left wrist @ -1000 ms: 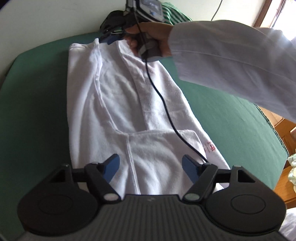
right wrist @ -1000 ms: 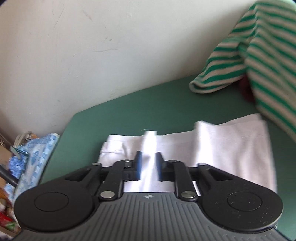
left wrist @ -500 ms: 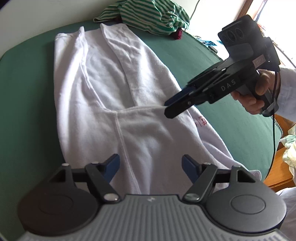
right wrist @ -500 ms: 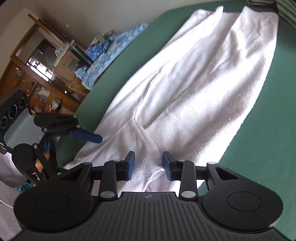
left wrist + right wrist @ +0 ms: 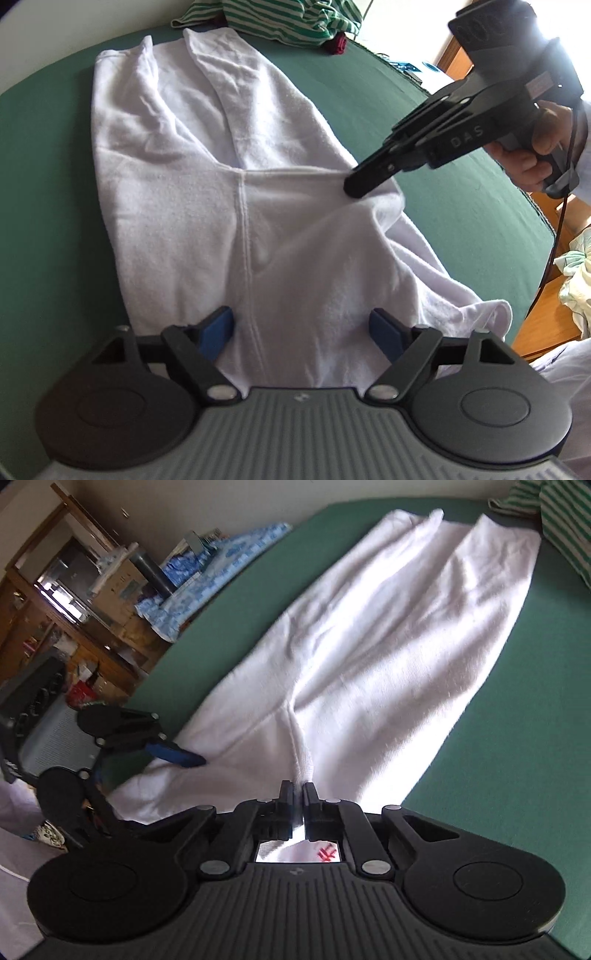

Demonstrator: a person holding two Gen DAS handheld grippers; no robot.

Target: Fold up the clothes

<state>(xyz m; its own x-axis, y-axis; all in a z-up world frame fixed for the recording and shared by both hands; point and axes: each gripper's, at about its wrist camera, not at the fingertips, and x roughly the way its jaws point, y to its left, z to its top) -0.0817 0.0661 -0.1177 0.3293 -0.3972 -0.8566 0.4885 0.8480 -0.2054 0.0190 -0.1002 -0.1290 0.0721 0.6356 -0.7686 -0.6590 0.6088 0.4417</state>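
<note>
Right tongs [image 5: 298, 794] clamp the white trousers [image 5: 229, 177] at the crotch seam for lifting; left tongs [image 5: 301, 328] gape wide, empty, over the waist end.

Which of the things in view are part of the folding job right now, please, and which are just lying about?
In the job:
- white garment, spread on the green surface
- right gripper, shut on a pinch of the garment
- left gripper, open over the near end

Lying about:
- striped garment, heaped at the far end
- blue patterned cloth, beside the surface
</note>
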